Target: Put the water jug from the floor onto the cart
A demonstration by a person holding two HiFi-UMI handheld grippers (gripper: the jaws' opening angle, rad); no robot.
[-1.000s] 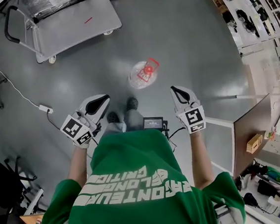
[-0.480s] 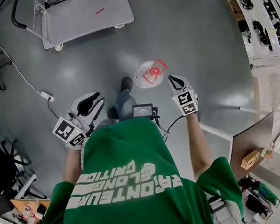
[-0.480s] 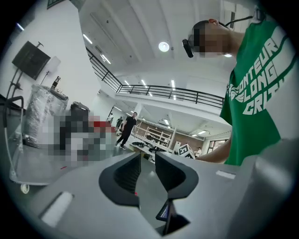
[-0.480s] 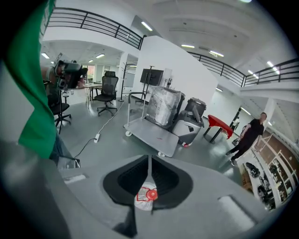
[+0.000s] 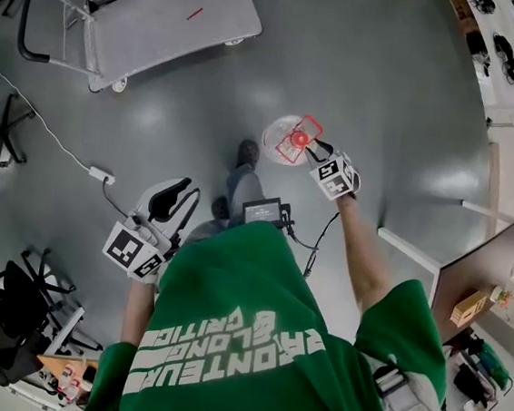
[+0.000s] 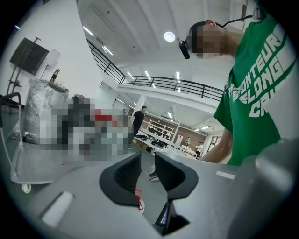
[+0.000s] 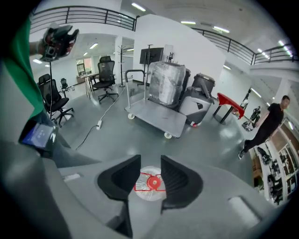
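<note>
The right tongs (image 5: 319,154) are pointed steeply down, with the jaws partly apart and lately opening; nothing is gripped. The water jug (image 5: 280,140) is stood on the floor (image 5: 397,87) directly beyond their tips, its red cap framed in the gap. Contact, if any, cannot be confirmed. The left tongs (image 5: 178,194) are held roughly level, narrowly parted and empty. The cart (image 5: 166,26) is parked well beyond the jug.
</note>
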